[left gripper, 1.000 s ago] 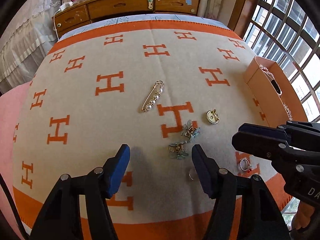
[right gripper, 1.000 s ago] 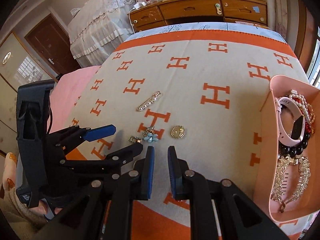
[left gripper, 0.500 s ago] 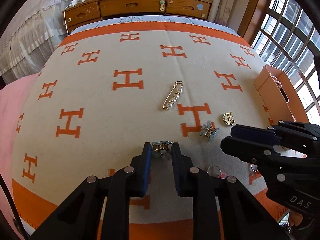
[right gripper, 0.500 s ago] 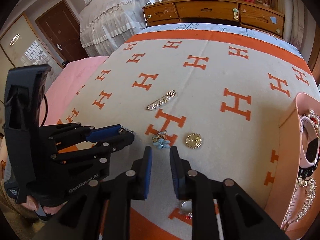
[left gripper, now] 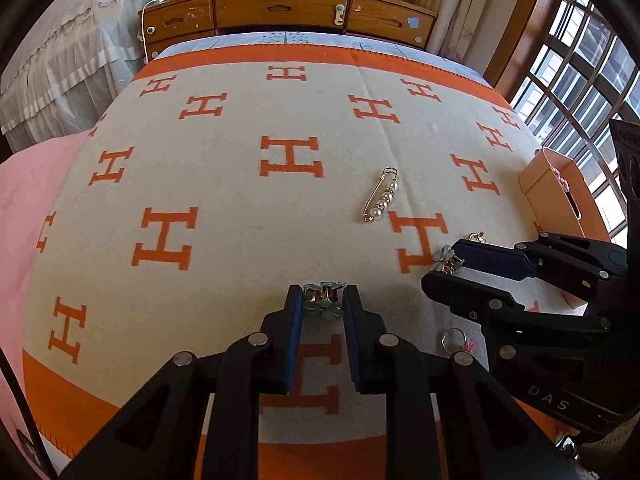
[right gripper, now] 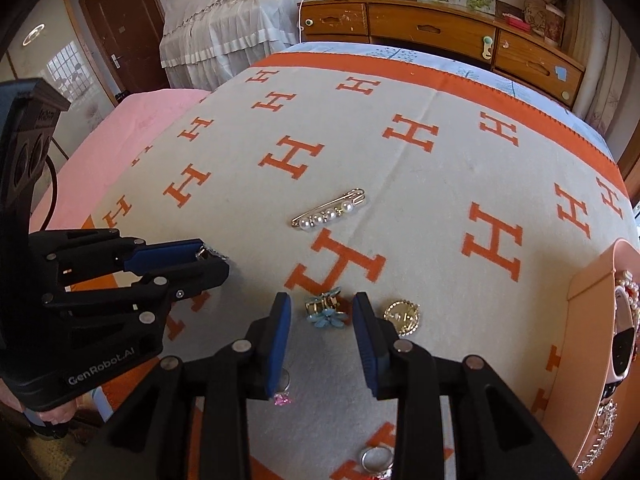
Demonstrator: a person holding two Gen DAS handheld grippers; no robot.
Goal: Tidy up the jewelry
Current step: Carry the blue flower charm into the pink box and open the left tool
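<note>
Your left gripper (left gripper: pixel 322 300) has its jaws clamped on a small blue flower earring (left gripper: pixel 323 299), pinched at the tips just above the blanket (left gripper: pixel 224 240) on the bed. In the right wrist view the same gripper (right gripper: pixel 204 256) sits at the left, with a bit of the earring's metal (right gripper: pixel 210 255) poking past the blue pads.

Your right gripper (right gripper: pixel 322 312) has its jaws apart, 1 on each side of a 2nd blue flower earring (right gripper: pixel 325 312) that lies on the blanket; neither pad touches it. From the left wrist view that earring (left gripper: pixel 447 261) shows at the tip of your right gripper (left gripper: pixel 454 262).

Just right of the right jaw lies a round gold brooch (right gripper: pixel 402 317). A pearl safety pin (right gripper: pixel 330 214) lies further out, near an orange H. A ring with a pink stone (right gripper: pixel 282 394) lies under the left finger of your right gripper, and another ring (right gripper: pixel 376 460) lies close to the camera.

The pink box (right gripper: pixel 588 320) stands at the right edge of the blanket, with a pink watch (right gripper: pixel 624 336) and beads inside.
</note>
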